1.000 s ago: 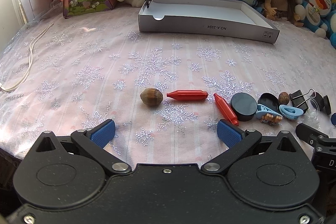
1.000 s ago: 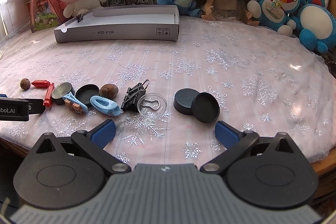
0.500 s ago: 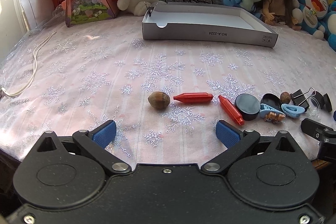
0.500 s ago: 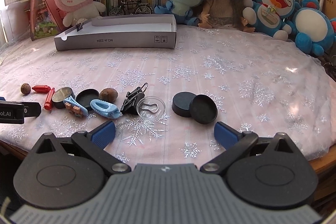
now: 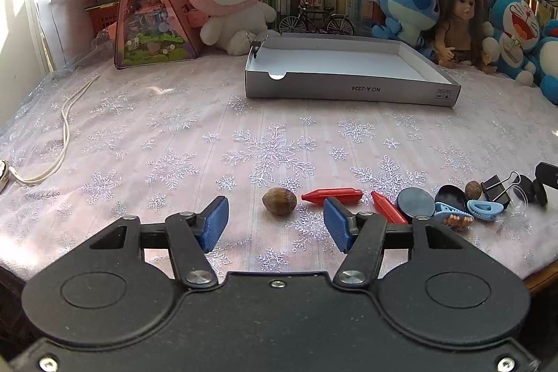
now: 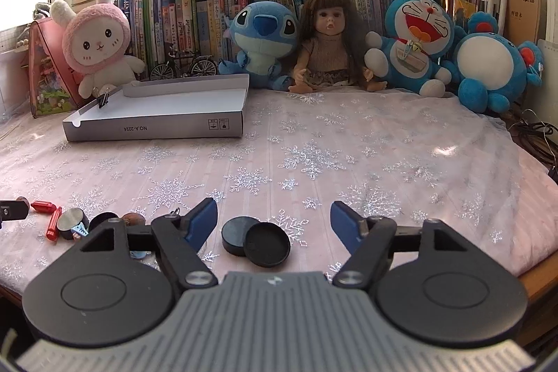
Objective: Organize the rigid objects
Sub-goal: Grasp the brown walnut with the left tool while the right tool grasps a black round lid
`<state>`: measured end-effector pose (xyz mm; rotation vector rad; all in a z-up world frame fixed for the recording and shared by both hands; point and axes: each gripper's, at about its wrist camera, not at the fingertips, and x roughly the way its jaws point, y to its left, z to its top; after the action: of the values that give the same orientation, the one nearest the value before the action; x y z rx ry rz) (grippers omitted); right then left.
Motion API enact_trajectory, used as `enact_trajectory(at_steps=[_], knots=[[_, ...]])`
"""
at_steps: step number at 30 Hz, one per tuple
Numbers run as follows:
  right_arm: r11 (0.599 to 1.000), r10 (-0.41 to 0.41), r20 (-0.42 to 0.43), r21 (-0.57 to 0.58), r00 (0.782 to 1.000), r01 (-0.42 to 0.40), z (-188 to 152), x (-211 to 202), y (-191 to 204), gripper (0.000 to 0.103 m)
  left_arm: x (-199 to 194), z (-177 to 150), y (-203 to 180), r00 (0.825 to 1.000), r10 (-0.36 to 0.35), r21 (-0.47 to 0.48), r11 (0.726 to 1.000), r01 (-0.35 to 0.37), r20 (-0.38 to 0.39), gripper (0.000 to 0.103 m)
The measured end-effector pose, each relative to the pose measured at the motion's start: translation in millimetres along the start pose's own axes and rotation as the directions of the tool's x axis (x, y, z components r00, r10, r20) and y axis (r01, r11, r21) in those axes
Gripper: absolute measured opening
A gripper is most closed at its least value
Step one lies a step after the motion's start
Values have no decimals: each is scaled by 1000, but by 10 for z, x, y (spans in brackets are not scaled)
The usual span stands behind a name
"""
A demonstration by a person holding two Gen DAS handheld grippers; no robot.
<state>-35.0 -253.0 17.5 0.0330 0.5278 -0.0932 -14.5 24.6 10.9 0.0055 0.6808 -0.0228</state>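
**Sorting barely begun: the tray held only one clip**

We found the grey cardboard tray near the back of the table, its floor bare apart from one binder clip nipped onto its left rim. Everything else lay loose along the near edge of the snowflake cloth: a brown nut, two red capsule-shaped pieces, a black disc, blue hair clips, another binder clip and, further right, two overlapping black round lids.

Our left gripper had just been closing; its blue pads stood part-way apart with nothing between them, the nut just ahead. Our right gripper had been narrowing too, spread wider, empty, the black lids beyond its tips. By our judgement nearly all the carrying remained.
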Motion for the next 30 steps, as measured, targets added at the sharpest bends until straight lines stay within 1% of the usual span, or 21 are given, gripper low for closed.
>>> enact_trajectory(at_steps=[1,5,7,11,12,13,18,23,25,30], knots=[[1000,2,-6,-2,1000,-2,-8,6,-3,75,15,-8,0,1000,1,0,1000,-1,-5,50],[1000,14,-37,-5,999,-15,-60,6,-13,66,26,-15,-17,1000,1,13,1000,-1,5,48],[1000,13,-53,-6,998,-14,-86,9,-32,60,38,-11,-7,1000,-7,6,1000,7,5,43],[1000,-21,-84,16,996,22,-94,38,-103,44,71,-2,19,1000,-15,-14,1000,15,-6,37],[999,-25,-93,22,995,27,-92,52,-120,42,75,-3,21,1000,-15,-15,1000,15,-6,33],[999,-27,-99,23,995,30,-92,63,-129,42,78,-4,20,1000,-16,-15,1000,16,-6,31],[999,-33,-116,17,993,35,-105,106,-132,42,102,-9,25,1000,-15,-16,1000,15,-10,31],[999,-27,-106,26,994,30,-97,92,-115,45,99,-18,26,1000,-16,-17,1000,16,-9,31],[999,-24,-96,19,995,26,-89,64,-97,47,100,-24,27,1000,-17,-14,1000,17,-8,28],[1000,-20,-101,-11,995,19,-113,54,-54,47,125,-19,28,1000,-11,-11,1000,11,-5,27]])
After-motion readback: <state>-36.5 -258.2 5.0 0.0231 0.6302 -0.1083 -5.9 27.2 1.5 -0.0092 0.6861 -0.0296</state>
